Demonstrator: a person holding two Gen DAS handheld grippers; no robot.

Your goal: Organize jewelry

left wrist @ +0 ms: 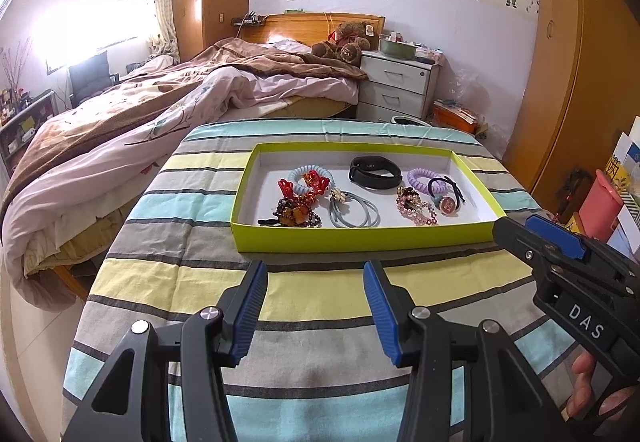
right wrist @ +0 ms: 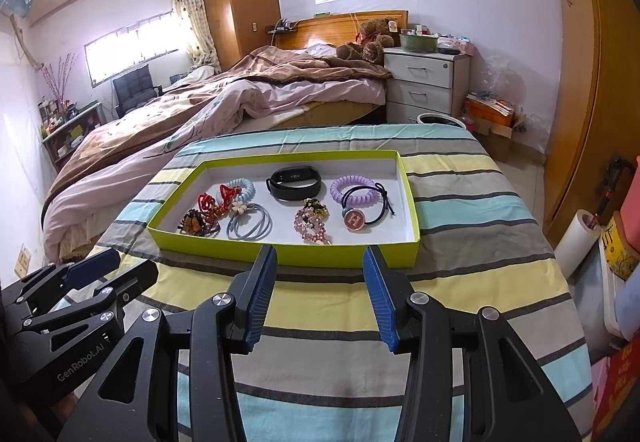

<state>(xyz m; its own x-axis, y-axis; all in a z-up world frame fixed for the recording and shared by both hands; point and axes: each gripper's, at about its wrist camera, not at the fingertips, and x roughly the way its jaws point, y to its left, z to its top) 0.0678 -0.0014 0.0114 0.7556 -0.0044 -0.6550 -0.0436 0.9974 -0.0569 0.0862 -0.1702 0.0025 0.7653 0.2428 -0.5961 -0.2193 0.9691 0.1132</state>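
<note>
Hovering above a striped cloth [left wrist: 320, 294], the left gripper [left wrist: 316, 274] holds its blue-padded fingers spread wide with nothing between them, short of a lime-green tray [left wrist: 360, 238] that sits on the cloth ahead. The right gripper [right wrist: 320, 258], seen from its own camera, is likewise spread and bare, its tips just at the near wall of the tray [right wrist: 280, 256]. Each tool shows in the other's view: the right gripper [left wrist: 516, 230] enters from the right edge of the left camera, a hand [left wrist: 588, 386] visible on its grip, and the left gripper [right wrist: 120, 266] enters low on the left of the right camera.

All the jewelry lies inside the tray's white floor. A black fitness band [left wrist: 374, 173] rests near the far wall at centre. Left of it, a pale blue coil tie [left wrist: 298, 173] touches a red ornament [left wrist: 308, 187], with amber beads [left wrist: 296, 217] in the near left corner. Grey hair ties [left wrist: 354, 213] with a small flower charm lie at the near centre. To the right, a pink beaded bracelet [left wrist: 416, 207] lies near the front, a purple coil tie [left wrist: 424, 175] behind it, and a dark tie carrying a round charm [right wrist: 354, 219] marked H sits beside the coil.

Beyond the cloth stand an unmade bed [left wrist: 160, 101], a teddy bear [left wrist: 344, 41] and a white nightstand [left wrist: 396, 81].
</note>
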